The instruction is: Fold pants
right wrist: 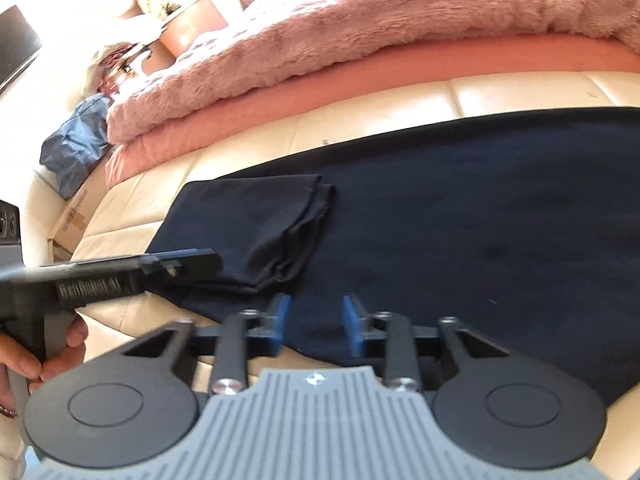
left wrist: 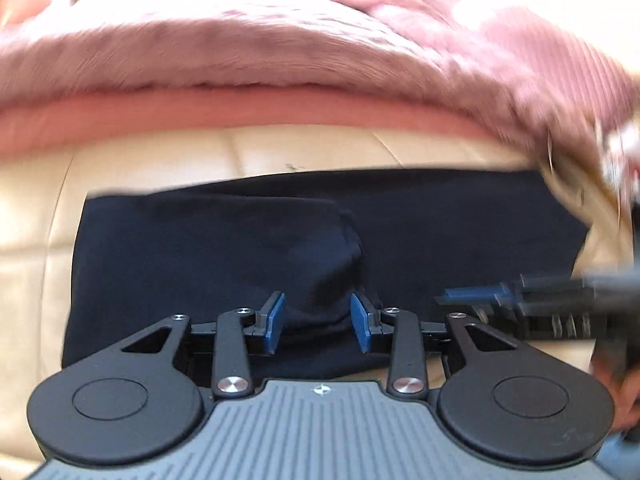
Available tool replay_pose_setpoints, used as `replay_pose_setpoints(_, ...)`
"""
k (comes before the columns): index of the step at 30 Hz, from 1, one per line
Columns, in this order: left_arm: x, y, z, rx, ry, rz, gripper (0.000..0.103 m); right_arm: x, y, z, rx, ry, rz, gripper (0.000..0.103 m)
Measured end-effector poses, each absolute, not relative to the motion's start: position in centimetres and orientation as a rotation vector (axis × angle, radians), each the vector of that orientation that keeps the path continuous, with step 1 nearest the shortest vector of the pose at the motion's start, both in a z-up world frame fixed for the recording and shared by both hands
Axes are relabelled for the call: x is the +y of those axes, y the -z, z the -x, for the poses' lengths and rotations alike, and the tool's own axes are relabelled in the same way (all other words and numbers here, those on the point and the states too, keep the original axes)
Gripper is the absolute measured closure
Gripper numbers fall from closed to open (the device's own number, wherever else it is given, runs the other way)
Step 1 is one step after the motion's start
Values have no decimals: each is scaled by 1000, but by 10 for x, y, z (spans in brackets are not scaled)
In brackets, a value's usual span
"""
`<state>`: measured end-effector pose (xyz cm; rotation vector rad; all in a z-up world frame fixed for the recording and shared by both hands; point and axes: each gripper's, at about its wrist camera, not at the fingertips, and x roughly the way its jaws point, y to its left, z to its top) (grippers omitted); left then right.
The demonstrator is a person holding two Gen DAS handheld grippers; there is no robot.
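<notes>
Pants partly folded, left end doubled over (more folds left); left gripper and right gripper agape, empty.

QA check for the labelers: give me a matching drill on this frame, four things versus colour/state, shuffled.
Things:
1. pants
2. fluffy blanket
3. left gripper
4. bag on the floor

States:
a. open, holding nothing
b. pink, on the bed
c. blue, crumpled
d. dark navy, spread flat with one end folded over

Pairs: 1-d, 2-b, 3-a, 4-c
</notes>
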<state>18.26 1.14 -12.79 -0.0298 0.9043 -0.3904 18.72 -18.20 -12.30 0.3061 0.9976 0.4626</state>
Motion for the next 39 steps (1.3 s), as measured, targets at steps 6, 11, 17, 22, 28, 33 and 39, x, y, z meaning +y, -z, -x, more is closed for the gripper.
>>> replay_pose_setpoints(6,-8,147,-190,933,405,-100,56,-169,127,-206,993,-494,-350,89)
replay_pose_setpoints(11,-6,149,-193,938,427,-93,56,-157,129,-221,980,-530,-367,89)
replay_pose_setpoints(17,15,144,-193,943,394,-68,56,-146,149,-229,1039,-539,-353,90)
replay_pose_setpoints(22,26,148,-196,973,363,-42,56,-148,153,-220,1051,-580,-312,103)
replay_pose_setpoints(28,-1,144,-195,951,452,-107,54,-147,156,-218,1064,-571,-298,103)
replay_pose_setpoints(33,-10,157,-204,985,403,-91,58,-154,160,-218,1064,-572,-314,103)
replay_pose_setpoints(39,-22,162,-198,960,407,-189,67,-158,167,-219,1065,-577,-364,103)
